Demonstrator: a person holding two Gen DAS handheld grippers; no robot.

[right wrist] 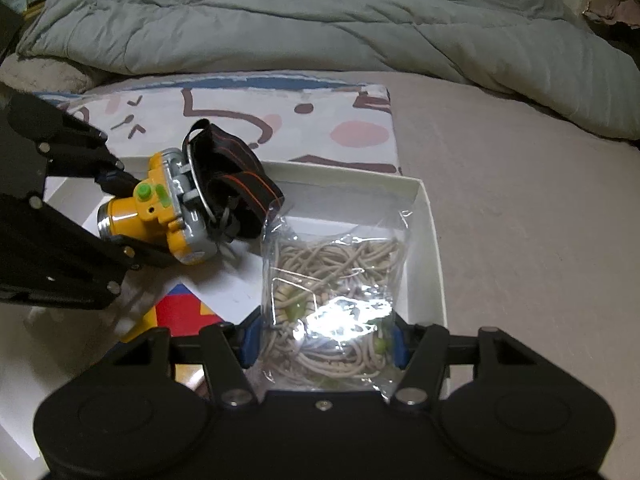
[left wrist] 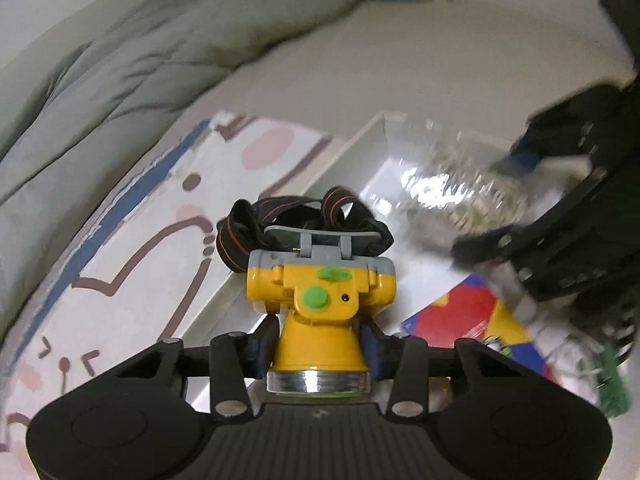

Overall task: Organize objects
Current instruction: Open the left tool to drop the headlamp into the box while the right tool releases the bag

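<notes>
Right wrist view: the clear bag of cords (right wrist: pixel 334 296) is pinched by the right tongs (right wrist: pixel 324 346), hanging over the white box (right wrist: pixel 434 240). The left tongs (left wrist: pixel 318 346) pinch the yellow headlamp (left wrist: pixel 320 284), strap pointing away, beside the bag, on the bed (right wrist: pixel 540 220).

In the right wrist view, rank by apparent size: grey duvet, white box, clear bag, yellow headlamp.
1. Grey duvet
2. White box
3. Clear bag, though it sits nearest the camera in the right gripper, which inflates it
4. Yellow headlamp, held by the left gripper
</notes>
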